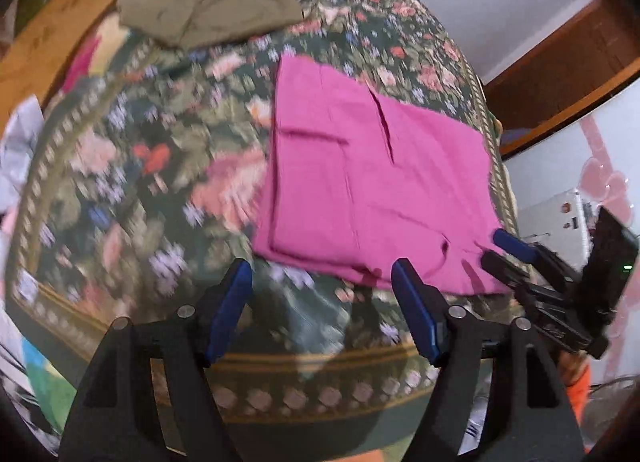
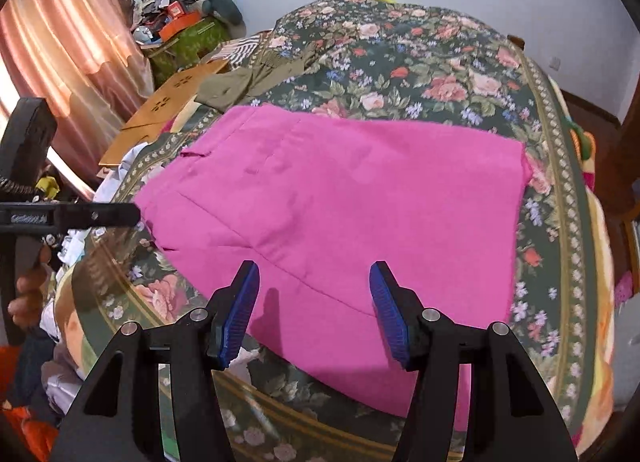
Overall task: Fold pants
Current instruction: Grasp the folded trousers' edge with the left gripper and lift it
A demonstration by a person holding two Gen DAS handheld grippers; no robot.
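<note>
The pink pants (image 1: 372,181) lie folded flat on the floral bedspread (image 1: 140,181); they fill the middle of the right wrist view (image 2: 340,197). My left gripper (image 1: 322,286) is open and empty, just short of the near edge of the pants. My right gripper (image 2: 314,286) is open and empty, hovering over the near part of the pants; it also shows at the right edge of the left wrist view (image 1: 504,250). The left gripper shows from the side in the right wrist view (image 2: 132,213), beside the left edge of the pants.
Olive-green folded trousers (image 1: 208,13) lie farther back on the bed (image 2: 248,81). A wooden board (image 2: 168,109) leans at the bed's left side by a curtain (image 2: 60,41) and a cluttered pile (image 2: 180,9). A wooden door frame (image 1: 560,73) stands at the right.
</note>
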